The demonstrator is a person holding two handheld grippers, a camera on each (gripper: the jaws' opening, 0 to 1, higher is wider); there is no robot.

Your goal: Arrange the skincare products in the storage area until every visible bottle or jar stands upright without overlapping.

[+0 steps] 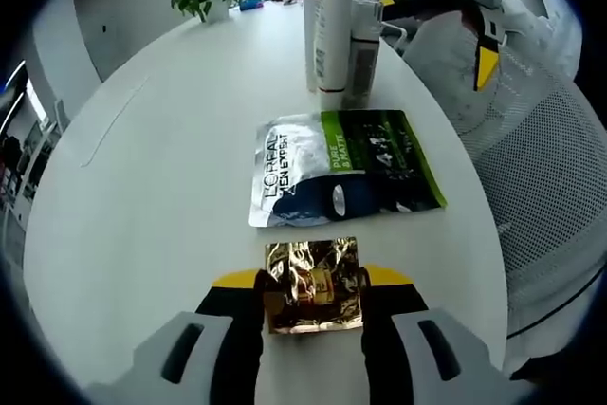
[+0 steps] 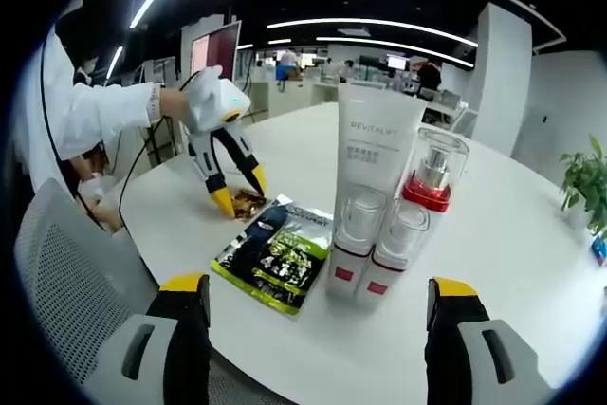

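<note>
While the bottles [image 2: 379,206] already stand upright mid-counter, my left tool [image 1: 313,303] pinches the gold sachet [image 1: 314,284] near the counter's edge; my right tool [image 2: 318,315] hangs spread, sachets unplaced.

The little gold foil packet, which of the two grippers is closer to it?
Left. The left gripper has its jaws around the gold packet; the right gripper sits open near the bottles, apart from it.

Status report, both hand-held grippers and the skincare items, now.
Left hand-held gripper shut on gold foil packet. Right hand-held gripper open, facing upright tube and bottles. L'Oreal sachet lies flat between.
</note>
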